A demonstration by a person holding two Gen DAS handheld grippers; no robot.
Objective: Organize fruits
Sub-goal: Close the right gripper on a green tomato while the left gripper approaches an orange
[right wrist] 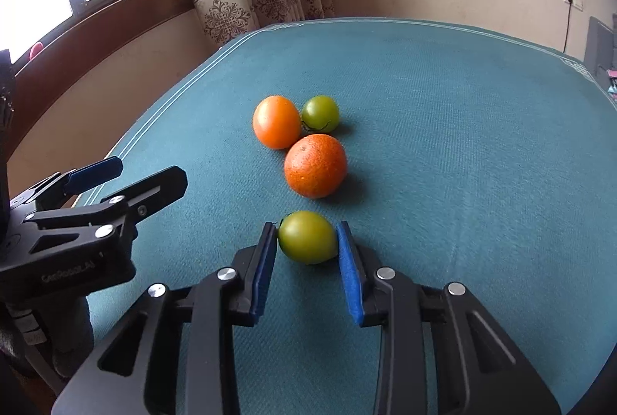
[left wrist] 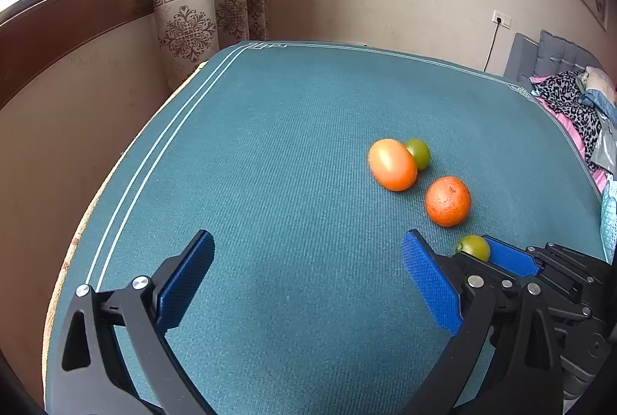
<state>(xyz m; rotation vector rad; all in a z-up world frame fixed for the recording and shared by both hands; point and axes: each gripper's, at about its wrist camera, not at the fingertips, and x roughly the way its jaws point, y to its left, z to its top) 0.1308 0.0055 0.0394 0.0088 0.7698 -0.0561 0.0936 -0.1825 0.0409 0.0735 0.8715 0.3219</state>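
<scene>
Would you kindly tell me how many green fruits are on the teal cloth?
2: one small round green fruit between the right tool pads, another far back beside the smooth orange fruit.

right gripper (right wrist: 307, 241): black frame | blue ribbed fingers (right wrist: 349, 272) | silver screws (round-headed)
</scene>
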